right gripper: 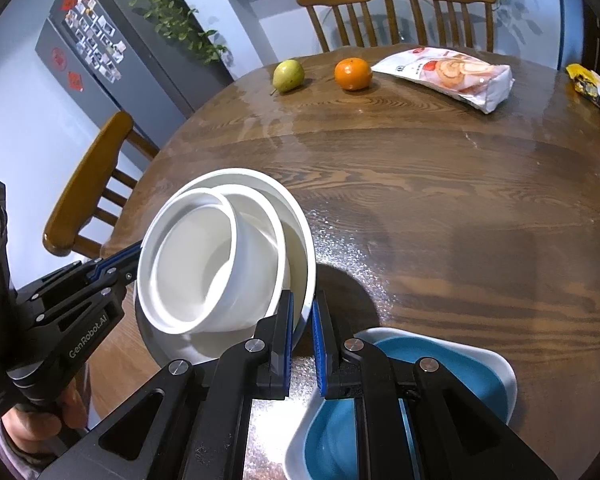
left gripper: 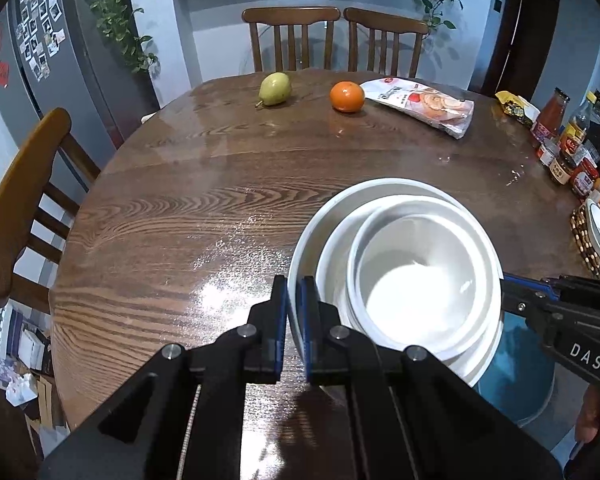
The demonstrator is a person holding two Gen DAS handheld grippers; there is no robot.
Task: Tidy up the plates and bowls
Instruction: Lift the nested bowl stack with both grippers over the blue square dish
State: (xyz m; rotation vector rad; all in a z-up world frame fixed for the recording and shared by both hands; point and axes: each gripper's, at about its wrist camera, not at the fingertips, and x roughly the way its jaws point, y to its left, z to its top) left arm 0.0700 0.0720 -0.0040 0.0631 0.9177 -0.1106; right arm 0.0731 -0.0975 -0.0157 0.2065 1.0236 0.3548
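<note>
Together, both grippers (left gripper: 294, 312) (right gripper: 303, 320) pinch the white bowl stack's (left gripper: 404, 264) opposite rims.

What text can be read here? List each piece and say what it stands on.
"DAS": on the right gripper body, cut off at the frame edge.
"GenRobot.AI": on the left gripper body.
Snack bag, sauce bottles, fridge stickers and photos: print too small or blurred to read.

table (left gripper: 180, 208): round, wood | on it: pear (left gripper: 275, 89), orange (left gripper: 347, 97), snack bag (left gripper: 422, 105)
</note>
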